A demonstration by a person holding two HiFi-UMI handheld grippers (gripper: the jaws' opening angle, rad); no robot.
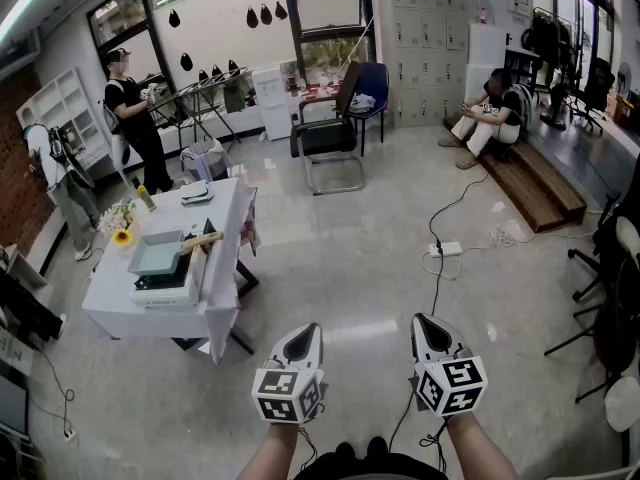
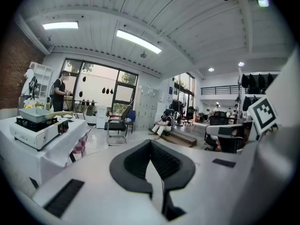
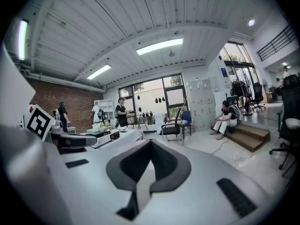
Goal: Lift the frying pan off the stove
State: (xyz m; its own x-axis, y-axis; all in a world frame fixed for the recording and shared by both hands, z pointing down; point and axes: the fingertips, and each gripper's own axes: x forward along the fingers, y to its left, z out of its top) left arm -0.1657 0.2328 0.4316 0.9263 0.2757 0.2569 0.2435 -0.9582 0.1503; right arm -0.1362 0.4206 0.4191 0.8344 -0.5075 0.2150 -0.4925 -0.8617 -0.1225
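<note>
Left hand-held gripper [image 1: 303, 336] is near the bottom centre of the head view, held low over the floor [image 1: 330, 268]. Its jaws are fully narrow, pads pressed against each other, with only the room showing past the tips. Right hand-held gripper [image 1: 428, 326] is just to its right at the same height, also shut pad to pad and gripping nothing. Both point away from the person toward the far side of the room, each with its marker cube at the near end.

Frying pan [image 1: 158, 252] is pale teal and square and sits on the stove [image 1: 163, 286], its wooden handle pointing right and slightly far. The stove is a white portable burner on the near part of the desk [image 1: 222, 206], which has a white cloth. The desk stands left of both grippers and well apart from them. A sunflower [image 1: 122, 236] is on the desk just left of the pan. Small flat items lie at the desk's far end; can't tell what they are. In the left gripper view, pan and stove show at the left edge, far from the jaw tips.

Elsewhere:
- Black office chair [image 1: 325, 136] at far centre.
- Standing person [image 1: 128, 108] at far left by the window.
- Seated person [image 1: 490, 113] at far right on a wooden step [image 1: 540, 183].
- White power strip [image 1: 445, 250] on the floor with a cable running off it.
</note>
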